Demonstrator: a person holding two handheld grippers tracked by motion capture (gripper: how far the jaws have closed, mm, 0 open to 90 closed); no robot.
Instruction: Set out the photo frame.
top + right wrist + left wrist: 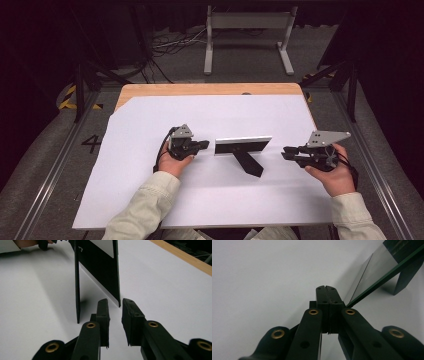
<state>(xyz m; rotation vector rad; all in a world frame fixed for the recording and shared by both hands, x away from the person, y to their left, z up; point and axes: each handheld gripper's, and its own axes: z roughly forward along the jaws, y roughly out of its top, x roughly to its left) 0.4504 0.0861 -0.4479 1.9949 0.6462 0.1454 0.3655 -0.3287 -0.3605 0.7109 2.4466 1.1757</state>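
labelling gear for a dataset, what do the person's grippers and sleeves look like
Both the left gripper and right gripper are black, with brass-coloured rivets on the linkages and a grey three-cornered plate on top. Black cables trail by the wrists. The sleeves are pale beige.

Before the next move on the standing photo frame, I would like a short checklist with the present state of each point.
1. Photo frame upright on its back stand: ok.
2. Left gripper shut, nothing between its jaws: ok.
3. Left gripper touching the frame's end: cannot tell.
4. Right gripper jaws apart, aimed at the frame's edge: ok.
5. Right gripper holding the frame: not ok, it is apart from it.
6. White sheet lies flat: ok.
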